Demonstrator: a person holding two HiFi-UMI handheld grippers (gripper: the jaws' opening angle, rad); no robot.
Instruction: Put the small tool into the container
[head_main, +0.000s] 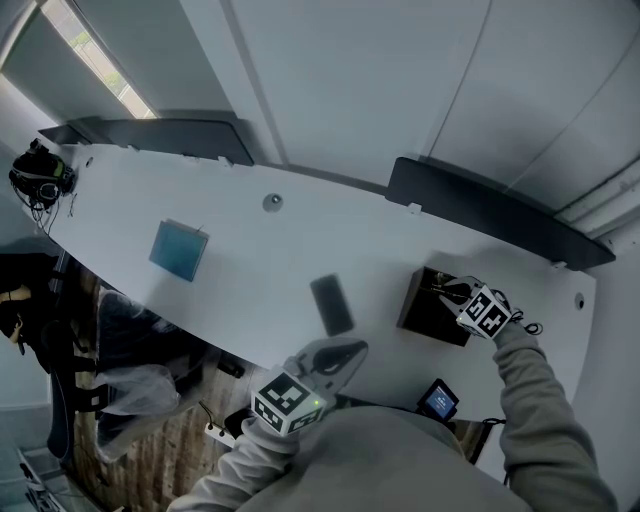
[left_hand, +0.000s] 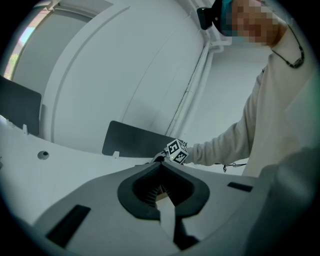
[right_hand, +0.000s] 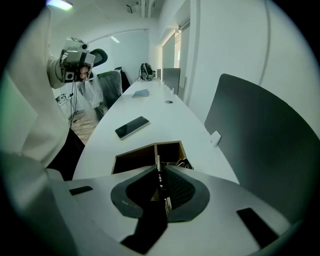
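Note:
A dark, open box (head_main: 428, 312) stands on the white table (head_main: 250, 270) at the right. In the right gripper view it is a wooden box (right_hand: 131, 159) split into two compartments, with black clips (right_hand: 185, 163) in the right one. My right gripper (head_main: 456, 293) hangs over the box and points steeply down. Its jaws (right_hand: 159, 166) are shut on a thin, flat small tool (right_hand: 161, 181) that stands upright between them, just above the divider. My left gripper (head_main: 340, 356) stays near the table's front edge, level, with its jaws (left_hand: 161, 163) shut on nothing.
A black phone (head_main: 332, 304) lies mid-table, left of the box. A blue-grey pad (head_main: 178, 250) lies farther left. Dark partition panels (head_main: 500, 215) line the table's far edge, close behind the box. A small screen device (head_main: 438, 400) sits by the front edge.

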